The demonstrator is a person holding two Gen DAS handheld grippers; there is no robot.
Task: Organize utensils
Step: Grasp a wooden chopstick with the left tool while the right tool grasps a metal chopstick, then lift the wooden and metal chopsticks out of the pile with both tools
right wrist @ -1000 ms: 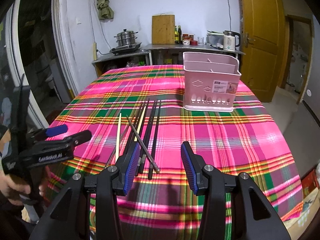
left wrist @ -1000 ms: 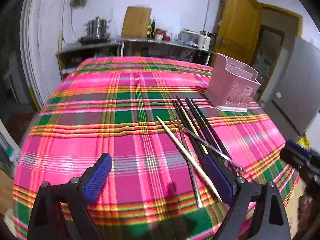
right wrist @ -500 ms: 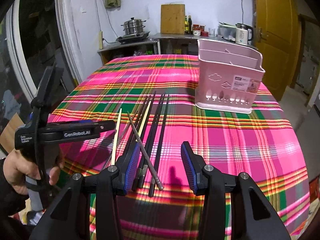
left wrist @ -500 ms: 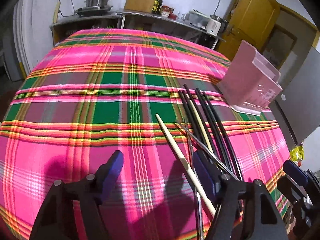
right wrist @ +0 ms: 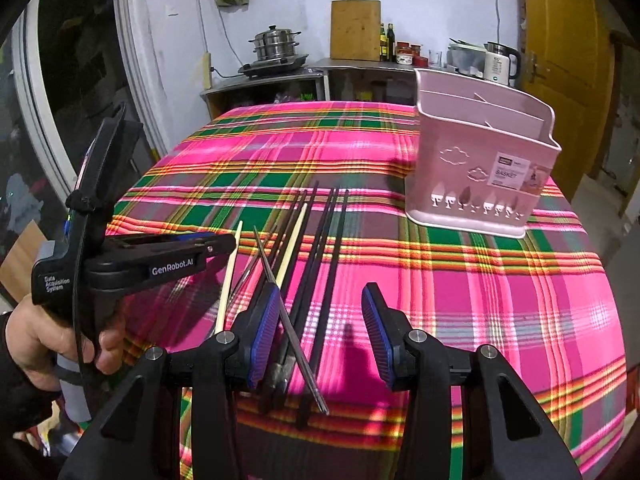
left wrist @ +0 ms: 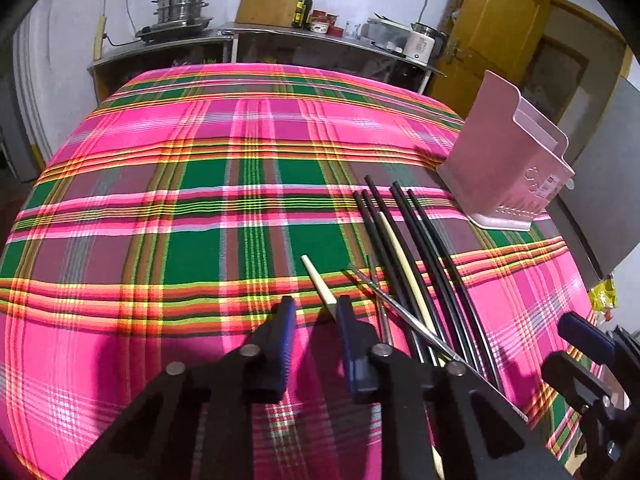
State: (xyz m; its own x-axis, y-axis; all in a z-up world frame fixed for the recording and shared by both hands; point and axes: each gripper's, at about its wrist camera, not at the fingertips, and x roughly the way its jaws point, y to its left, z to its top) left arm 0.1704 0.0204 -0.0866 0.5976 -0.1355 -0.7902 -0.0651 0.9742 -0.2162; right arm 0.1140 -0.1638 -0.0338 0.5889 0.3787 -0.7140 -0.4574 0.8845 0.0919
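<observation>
Item: pale wooden chopstick (left wrist: 320, 284), on the desk (left wrist: 160, 216) left of the chopstick bundle (left wrist: 416, 256); light, stiff, slippery (grip mid-shaft). Left gripper (left wrist: 314, 320) jaws closing around it. Right gripper (right wrist: 320, 328) jaws wide, empty

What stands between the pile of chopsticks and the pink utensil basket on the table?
Nothing visible. Only bare plaid tablecloth lies between the chopsticks and the pink utensil basket, which stands upright beyond their far tips, with its compartments open at the top.

Pink-green plaid tablecloth (left wrist: 200, 208), pale pink basket (right wrist: 480, 176), black chopsticks (right wrist: 332, 248), blue-padded tongs (right wrist: 316, 336).
</observation>
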